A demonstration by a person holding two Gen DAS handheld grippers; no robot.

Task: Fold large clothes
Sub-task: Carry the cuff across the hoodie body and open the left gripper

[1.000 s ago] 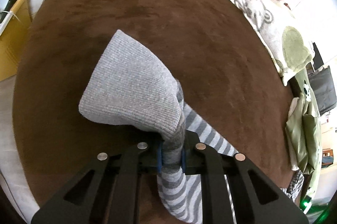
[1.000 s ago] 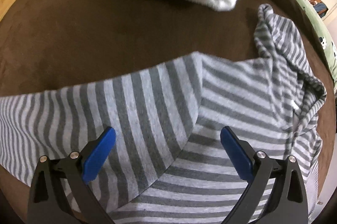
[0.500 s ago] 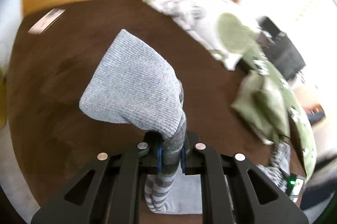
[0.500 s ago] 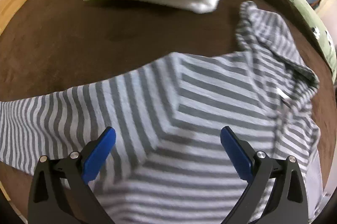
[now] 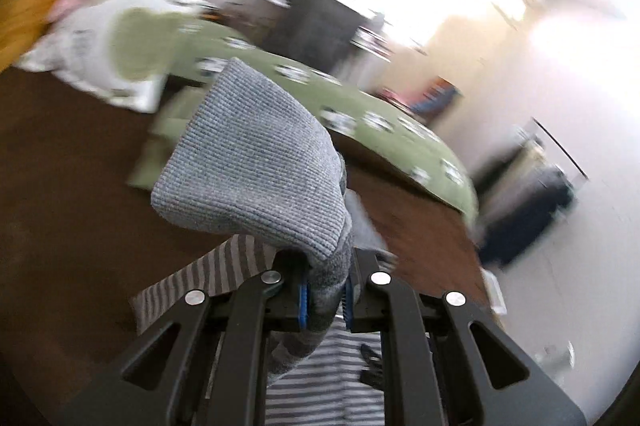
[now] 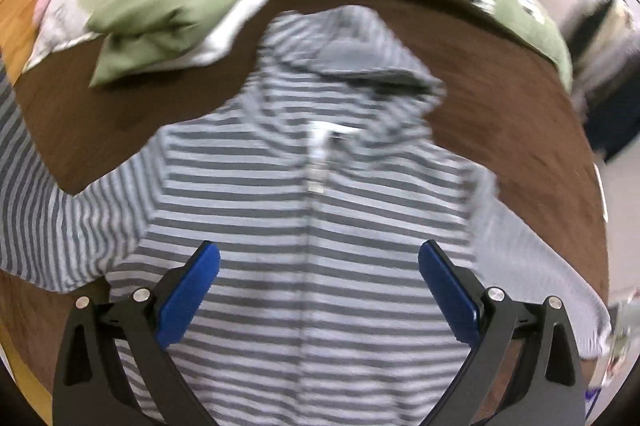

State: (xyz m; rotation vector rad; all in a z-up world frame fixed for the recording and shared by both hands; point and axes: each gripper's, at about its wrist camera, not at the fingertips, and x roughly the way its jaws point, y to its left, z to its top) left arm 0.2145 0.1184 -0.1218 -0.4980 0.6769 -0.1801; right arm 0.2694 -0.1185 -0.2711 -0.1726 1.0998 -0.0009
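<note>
**Sleeve Cuff Held in Left Claw, Right Claw Unloaded**

The left claw (image 5: 325, 300) is found clamped narrow on the cuff (image 5: 256, 161) of a sleeve, the ribbed knit bunched above its pads. The right claw (image 6: 318, 292) is held wide and empty above the hoodie (image 6: 312, 226). The hoodie is laid front up on the brown bed cover (image 6: 120, 113), hood away, one sleeve lifted at the left. A green pillow (image 6: 160, 13) is noted beyond it. The knit is judged soft, light and limp; sagging and stretching are to be expected. Hold is best taken at cuffs, hem and shoulder seams.
</note>
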